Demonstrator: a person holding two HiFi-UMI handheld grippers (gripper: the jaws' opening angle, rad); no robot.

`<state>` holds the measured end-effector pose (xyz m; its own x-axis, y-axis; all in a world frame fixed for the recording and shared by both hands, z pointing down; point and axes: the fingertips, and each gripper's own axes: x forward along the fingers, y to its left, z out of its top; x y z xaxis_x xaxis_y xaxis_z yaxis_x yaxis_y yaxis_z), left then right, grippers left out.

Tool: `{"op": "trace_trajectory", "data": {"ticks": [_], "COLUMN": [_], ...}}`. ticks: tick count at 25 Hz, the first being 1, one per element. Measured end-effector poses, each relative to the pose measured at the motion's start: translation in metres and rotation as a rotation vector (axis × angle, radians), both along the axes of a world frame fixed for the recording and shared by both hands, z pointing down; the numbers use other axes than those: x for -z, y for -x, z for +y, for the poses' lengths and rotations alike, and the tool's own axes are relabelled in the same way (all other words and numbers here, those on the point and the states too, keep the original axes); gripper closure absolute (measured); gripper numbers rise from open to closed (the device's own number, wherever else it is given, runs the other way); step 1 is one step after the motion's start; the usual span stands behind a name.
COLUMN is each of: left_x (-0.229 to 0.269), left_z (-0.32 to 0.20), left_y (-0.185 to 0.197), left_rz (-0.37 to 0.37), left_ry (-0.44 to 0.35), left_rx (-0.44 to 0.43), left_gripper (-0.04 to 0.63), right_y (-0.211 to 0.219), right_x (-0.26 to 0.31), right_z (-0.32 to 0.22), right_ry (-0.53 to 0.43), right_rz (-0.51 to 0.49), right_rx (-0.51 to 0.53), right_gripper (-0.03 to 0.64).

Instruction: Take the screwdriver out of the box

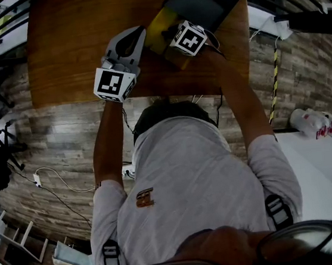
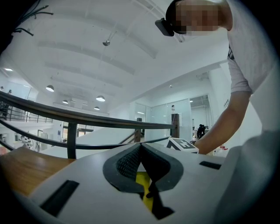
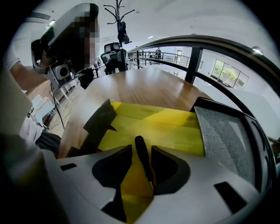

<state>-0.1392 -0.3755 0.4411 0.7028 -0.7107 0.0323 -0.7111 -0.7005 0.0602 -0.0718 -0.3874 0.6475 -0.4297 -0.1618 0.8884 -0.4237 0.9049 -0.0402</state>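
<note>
A box (image 1: 158,23) with a yellow inside lies open on the wooden table (image 1: 71,44), its dark lid (image 1: 201,1) folded back. In the right gripper view a black-handled screwdriver (image 3: 141,153) lies on the yellow floor of the box (image 3: 157,124). My right gripper (image 3: 141,148) is open around it, with yellow showing between the handle and the left pad. My left gripper (image 1: 139,35) reaches the box's left side. In its own view the left gripper (image 2: 140,146) has its pads pressed together, and a thin yellow box wall (image 2: 144,192) runs between them.
The lid's grey foam lining (image 3: 227,135) rises at the right of the box. A dark jagged flap (image 3: 98,124) stands at the box's left. A black railing (image 2: 87,120) runs behind the table. The person's arm (image 2: 227,122) reaches in from the right.
</note>
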Motion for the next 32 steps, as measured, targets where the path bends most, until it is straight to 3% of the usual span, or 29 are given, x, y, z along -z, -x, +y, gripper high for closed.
{"op": "trace_trajectory", "data": {"ticks": [12,20,26,32], "left_x": [0.001,0.004,0.009,0.017], "left_z": [0.008,0.015,0.022,0.032], "left_y": [0.003,-0.002,-0.004,-0.011], "left_rz": [-0.010,-0.023,-0.027,-0.027], "left_ry": [0.005,0.002,-0.002,-0.011], "left_rx": [0.007,0.002,0.001,0.002], "left_gripper": [0.577,0.577,0.577,0.577], "right_y": [0.000,0.000,0.007,0.010], "right_x": [0.003,0.008,0.036,0.082], "right_z": [0.002,0.007,0.009,0.013], "right_ry": [-0.019,-0.056,-0.112,-0.178], "right_rz": [0.015,0.026,-0.040,-0.183], "right_rx": [0.027,0.044,0.037,-0.019], "right_gripper": [0.529,0.535,0.535,0.535]}}
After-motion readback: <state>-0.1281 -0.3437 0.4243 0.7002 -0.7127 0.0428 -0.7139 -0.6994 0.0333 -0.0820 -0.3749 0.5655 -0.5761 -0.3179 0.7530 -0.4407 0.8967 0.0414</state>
